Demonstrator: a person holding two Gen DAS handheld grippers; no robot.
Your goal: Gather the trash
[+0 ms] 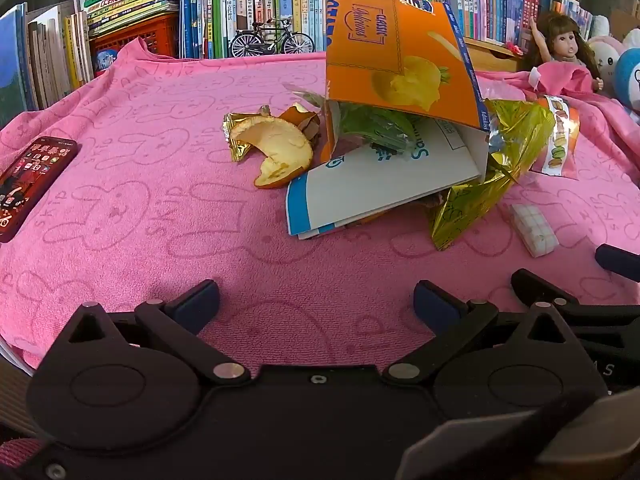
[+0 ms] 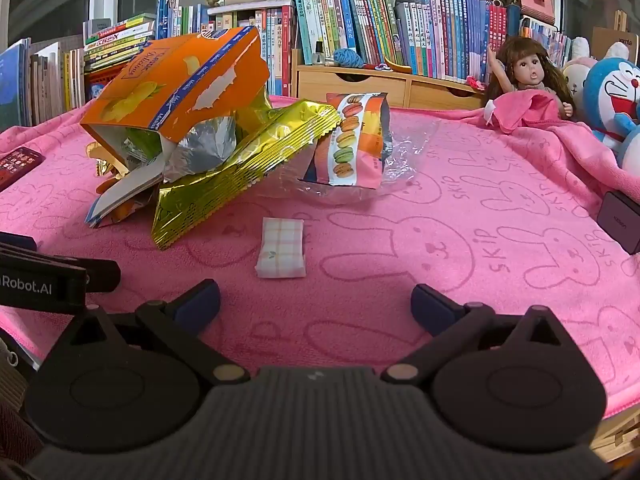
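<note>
Two grippers, left gripper (image 1: 316, 300) and right gripper (image 2: 316, 300), hung with jaws wide apart and empty over a pink towel (image 1: 140, 208); the trash pile (image 1: 400, 132) lay mid-towel, before crowded bookshelves (image 2: 360, 28).

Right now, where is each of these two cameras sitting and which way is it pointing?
Left wrist view: sits on the left gripper, looking forward and down over the pink towel at the orange peel and orange box; its own two open fingers show, plus part of the right gripper at the right edge.
Right wrist view: sits on the right gripper, facing the small white packet and gold wrapper; its open fingers show, and the left gripper's body at left.
Shared: box, gold wrapper, packet, phone, doll, bookshelves.
</note>
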